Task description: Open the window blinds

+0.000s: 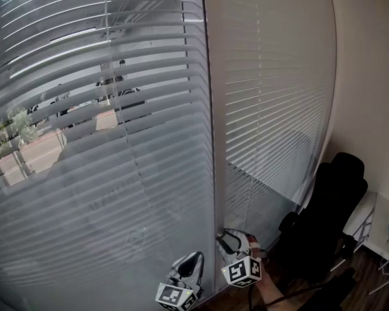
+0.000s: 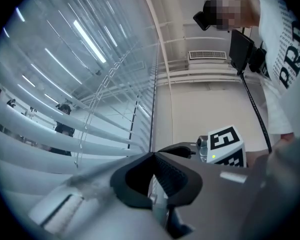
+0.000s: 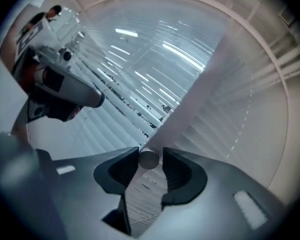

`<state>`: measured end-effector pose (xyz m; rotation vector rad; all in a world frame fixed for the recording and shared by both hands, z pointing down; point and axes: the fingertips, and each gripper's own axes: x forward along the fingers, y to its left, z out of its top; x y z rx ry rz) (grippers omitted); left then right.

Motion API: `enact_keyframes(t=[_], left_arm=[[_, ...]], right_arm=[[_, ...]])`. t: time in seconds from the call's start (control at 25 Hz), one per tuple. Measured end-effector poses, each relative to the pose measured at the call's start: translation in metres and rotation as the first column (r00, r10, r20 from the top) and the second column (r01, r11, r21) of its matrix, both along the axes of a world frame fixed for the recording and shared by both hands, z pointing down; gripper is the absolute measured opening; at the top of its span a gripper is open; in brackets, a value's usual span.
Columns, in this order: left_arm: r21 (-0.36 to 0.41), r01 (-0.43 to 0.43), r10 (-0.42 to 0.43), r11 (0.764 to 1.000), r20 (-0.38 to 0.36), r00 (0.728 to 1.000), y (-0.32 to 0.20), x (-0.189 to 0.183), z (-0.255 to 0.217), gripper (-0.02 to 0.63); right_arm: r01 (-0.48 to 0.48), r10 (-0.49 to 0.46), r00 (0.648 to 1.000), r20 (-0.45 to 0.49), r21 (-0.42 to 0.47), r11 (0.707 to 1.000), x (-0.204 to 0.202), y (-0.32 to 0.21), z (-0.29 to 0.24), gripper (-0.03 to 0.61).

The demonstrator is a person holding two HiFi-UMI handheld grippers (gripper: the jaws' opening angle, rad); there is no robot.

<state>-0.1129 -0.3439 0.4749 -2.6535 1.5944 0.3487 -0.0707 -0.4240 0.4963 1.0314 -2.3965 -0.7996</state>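
Observation:
Two slatted blinds hang side by side. The left blind has its slats tilted, and trees and a street show through. Slats of the right blind lie flat and closed. My right gripper points at the blinds with the round end of the tilt wand between its fingers; a slim gap shows beside the wand, so the jaws stand open. In the head view it sits low by the frame. My left gripper is shut, fingertips together, with nothing clearly held, low before the left blind.
A pale window post divides the two blinds. A black office chair stands close on the right, and a white table is beyond it by the wall. The person's white shirt fills the left gripper view's right side.

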Motion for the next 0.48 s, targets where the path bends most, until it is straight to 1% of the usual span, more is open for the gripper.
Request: enact_keyframes(t=[0.08, 0.16, 0.24, 0.36, 0.48], left_arm=[[-0.003, -0.004, 0.004, 1.0, -0.002, 1.0, 0.0002, 0.0011, 0.0009, -0.008], [-0.002, -0.007, 0.007, 1.0, -0.001, 1.0, -0.0001, 0.0016, 0.0011, -0.008], [0.001, -0.009, 0.009, 1.0, -0.003, 1.0, -0.0003, 0.0009, 0.0011, -0.008], [-0.004, -0.002, 0.002, 1.0, -0.004, 1.0, 0.0001, -0.0027, 0.0017, -0.008], [-0.007, 0.007, -0.007, 1.0, -0.004, 1.0, 0.0001, -0.006, 0.0019, -0.008]], right_arm=[[-0.009, 0.013, 0.998, -0.069, 0.048, 0.999, -0.0015, -0.0008, 0.0049, 0.158], [-0.02, 0.024, 0.996, -0.081, 0.055, 0.998, -0.0009, -0.0034, 0.0085, 0.153], [-0.024, 0.027, 0.998, -0.058, 0.047, 0.999, 0.0004, -0.0051, 0.0084, 0.135], [-0.021, 0.021, 1.0, -0.014, 0.02, 1.0, 0.0012, -0.0052, 0.0083, 0.133], [-0.016, 0.021, 0.996, 0.082, -0.057, 0.998, 0.0023, -0.0061, 0.0075, 0.133]])
